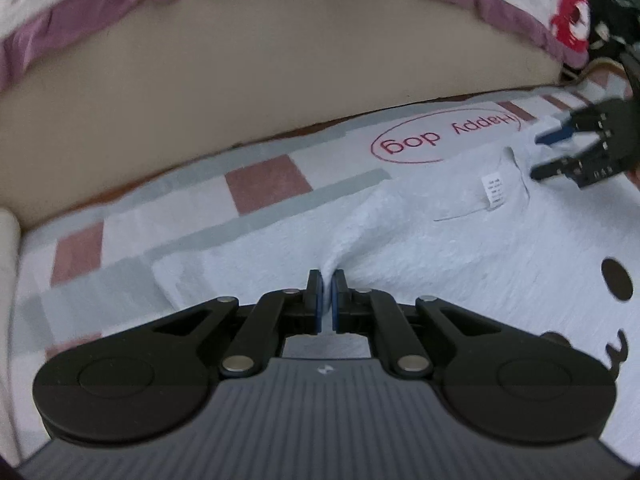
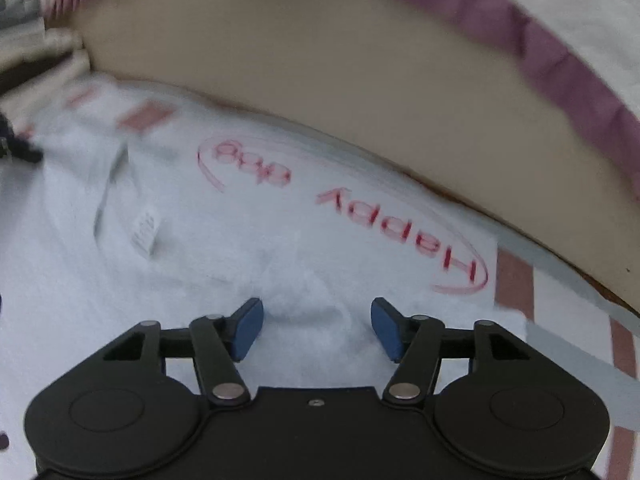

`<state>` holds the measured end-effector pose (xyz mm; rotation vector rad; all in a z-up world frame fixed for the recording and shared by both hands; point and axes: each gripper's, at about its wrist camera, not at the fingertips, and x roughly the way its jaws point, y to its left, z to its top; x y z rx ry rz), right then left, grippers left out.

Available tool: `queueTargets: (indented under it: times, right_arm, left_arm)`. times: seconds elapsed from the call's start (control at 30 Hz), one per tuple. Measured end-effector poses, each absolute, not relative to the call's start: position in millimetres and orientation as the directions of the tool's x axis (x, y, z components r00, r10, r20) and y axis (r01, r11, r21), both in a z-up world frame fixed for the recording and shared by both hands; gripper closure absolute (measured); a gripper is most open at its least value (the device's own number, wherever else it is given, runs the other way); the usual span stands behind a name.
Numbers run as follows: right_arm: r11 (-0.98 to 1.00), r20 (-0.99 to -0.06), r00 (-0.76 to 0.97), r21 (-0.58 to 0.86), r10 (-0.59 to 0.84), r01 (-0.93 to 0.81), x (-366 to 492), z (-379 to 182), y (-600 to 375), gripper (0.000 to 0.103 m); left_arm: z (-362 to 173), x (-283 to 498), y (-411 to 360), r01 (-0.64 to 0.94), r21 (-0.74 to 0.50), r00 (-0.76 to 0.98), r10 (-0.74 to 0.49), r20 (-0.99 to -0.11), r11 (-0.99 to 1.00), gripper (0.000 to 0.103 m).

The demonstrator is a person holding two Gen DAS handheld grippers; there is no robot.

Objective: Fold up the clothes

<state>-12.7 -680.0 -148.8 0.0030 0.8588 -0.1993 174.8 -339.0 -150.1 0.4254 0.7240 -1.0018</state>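
Left gripper (image 1: 327, 280) jaws pinched on a raised fold of the white garment (image 1: 440, 248), which lies flat on a checked mat (image 1: 264, 184). Right gripper (image 2: 316, 320) jaws spread over bunched cloth, apparently not gripping; view blurred. Care label (image 1: 493, 190) near collar. "Happy dog" print (image 1: 444, 134) beyond. Beige bed side (image 1: 280, 80), purple-frilled cover (image 1: 100, 4) behind.

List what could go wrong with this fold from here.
1. The left gripper pinches only a thin ridge of the white garment; it may slip out when lifted.
2. The right gripper is open, its fingers gripping nothing, so a one-sided lift could skew the fold.
3. Dragging may bunch the checked blanket underneath.
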Motion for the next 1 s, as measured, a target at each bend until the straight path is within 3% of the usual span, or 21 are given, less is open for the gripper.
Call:
queueTargets:
  times: [0.03, 0.07, 0.1, 0.23, 0.3, 0.47, 0.87, 0.93, 1.0]
  right_arm:
    - [0.984, -0.757, 0.639, -0.029, -0.138, 0.178, -13.6, -148.2, -683.6, 0.056]
    - [0.984, -0.75, 0.648, -0.017, -0.131, 0.18, -16.3, -147.8, -682.4, 0.08]
    - [0.983, -0.738, 0.66, -0.022, -0.139, 0.183, -19.8, -147.6, -678.7, 0.087]
    - [0.97, -0.702, 0.679, -0.07, -0.213, 0.231, -33.2, -150.6, -658.3, 0.09]
    - [0.961, -0.677, 0.692, -0.085, -0.25, 0.264, -40.1, -148.4, -650.3, 0.098]
    - [0.933, -0.605, 0.719, -0.122, -0.341, 0.339, -48.0, -132.6, -641.1, 0.102]
    - [0.879, -0.534, 0.701, -0.225, -0.472, 0.421, -29.0, -115.9, -640.7, 0.103]
    - [0.868, -0.53, 0.69, -0.239, -0.493, 0.436, -20.8, -116.4, -645.7, 0.103]
    - [0.854, -0.535, 0.669, -0.263, -0.516, 0.448, -7.8, -122.2, -652.9, 0.103]
  left_arm:
    - [-151.9, 174.6, -340.4, 0.87, -0.004, 0.339, -0.602, -0.723, 0.494, 0.099]
    - [-153.4, 173.1, -341.9, 0.869, 0.001, 0.342, -0.598, -0.725, 0.496, 0.099]
    - [-154.3, 171.7, -343.6, 0.868, 0.008, 0.346, -0.592, -0.728, 0.497, 0.099]
    - [-155.6, 169.5, -347.4, 0.866, 0.018, 0.35, -0.579, -0.736, 0.5, 0.099]
    - [-154.5, 169.2, -346.6, 0.866, 0.019, 0.352, -0.581, -0.734, 0.5, 0.099]
    - [-146.1, 171.5, -341.5, 0.853, 0.008, 0.375, -0.603, -0.705, 0.521, 0.099]
    - [-116.0, 166.9, -350.9, 0.798, 0.056, 0.507, -0.618, -0.6, 0.6, 0.099]
    - [-118.2, 169.4, -362.3, 0.773, 0.102, 0.558, -0.596, -0.577, 0.626, 0.099]
    - [-132.3, 168.4, -379.7, 0.725, 0.236, 0.651, -0.531, -0.542, 0.647, 0.102]
